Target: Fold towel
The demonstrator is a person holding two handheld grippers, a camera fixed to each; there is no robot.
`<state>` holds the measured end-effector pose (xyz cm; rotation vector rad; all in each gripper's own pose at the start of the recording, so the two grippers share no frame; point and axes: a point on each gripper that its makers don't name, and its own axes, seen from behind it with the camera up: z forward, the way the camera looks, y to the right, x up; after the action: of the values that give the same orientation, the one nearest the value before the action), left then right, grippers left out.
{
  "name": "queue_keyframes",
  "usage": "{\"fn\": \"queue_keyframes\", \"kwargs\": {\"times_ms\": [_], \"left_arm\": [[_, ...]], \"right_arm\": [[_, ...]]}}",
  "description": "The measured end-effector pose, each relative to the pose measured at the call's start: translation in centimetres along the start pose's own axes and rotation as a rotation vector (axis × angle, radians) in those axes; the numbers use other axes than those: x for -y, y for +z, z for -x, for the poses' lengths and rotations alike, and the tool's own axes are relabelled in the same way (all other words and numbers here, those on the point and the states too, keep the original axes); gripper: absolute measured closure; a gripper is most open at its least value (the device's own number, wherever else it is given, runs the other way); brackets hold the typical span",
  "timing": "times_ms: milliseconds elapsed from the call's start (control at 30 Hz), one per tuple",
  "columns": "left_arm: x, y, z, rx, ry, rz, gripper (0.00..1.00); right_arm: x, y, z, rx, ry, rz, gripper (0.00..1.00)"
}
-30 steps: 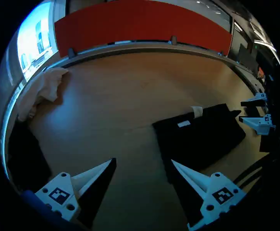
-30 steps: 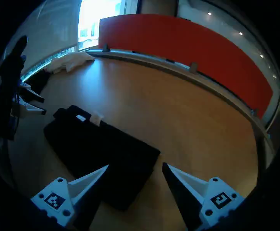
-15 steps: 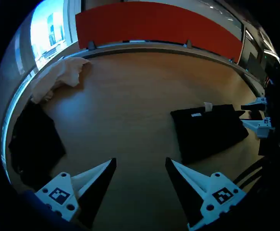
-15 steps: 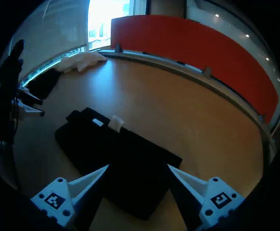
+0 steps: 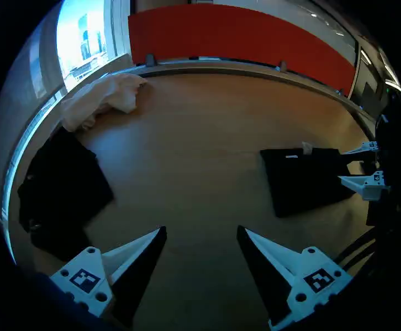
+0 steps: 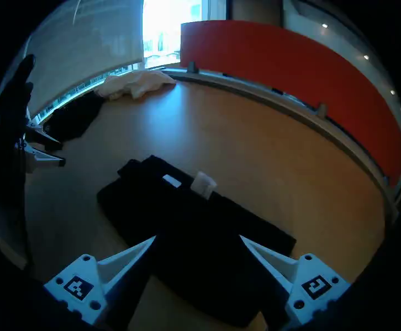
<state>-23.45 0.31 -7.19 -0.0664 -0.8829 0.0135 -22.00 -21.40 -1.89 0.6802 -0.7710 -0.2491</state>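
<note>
While the wooden tabletop carries the black towel lying flat, the right gripper hangs wide open and empty near it, and the left gripper, also wide open and empty, is well apart.

- Dim, bluish scene — the window is blown out white.
- Soft sheen on the table; fisheye bends edges; black towel shows no detail.
</note>
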Motion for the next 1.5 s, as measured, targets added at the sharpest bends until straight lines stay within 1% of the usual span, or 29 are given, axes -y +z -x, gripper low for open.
{"fn": "queue_keyframes", "kwargs": {"times_ms": [133,300,800,1200,1500], "left_arm": [[0.7,-0.4,0.5,0.001,-0.014,-0.007,0.06],[1.3,-0.5,0.8,0.005,-0.022,-0.018,0.06],[0.8,-0.4,0.9,0.006,-0.025,-0.007,0.06],[1.2,-0.4,1.0,0.010,-0.032,-0.013,0.06],[1.3,-0.2,0.8,0.009,-0.027,-0.011,0.06]], "right_arm": [[0.5,0.5,-0.2,0.006,-0.014,-0.006,0.03],[0.6,0.7,-0.4,0.008,-0.012,-0.011,0.03],[-0.7,1.7,0.1,0.027,-0.017,0.018,0.03],[-1.9,3.0,-0.5,0.030,-0.021,0.029,0.03],[-2.5,3.7,-1.0,0.025,-0.028,0.043,0.03]]}}
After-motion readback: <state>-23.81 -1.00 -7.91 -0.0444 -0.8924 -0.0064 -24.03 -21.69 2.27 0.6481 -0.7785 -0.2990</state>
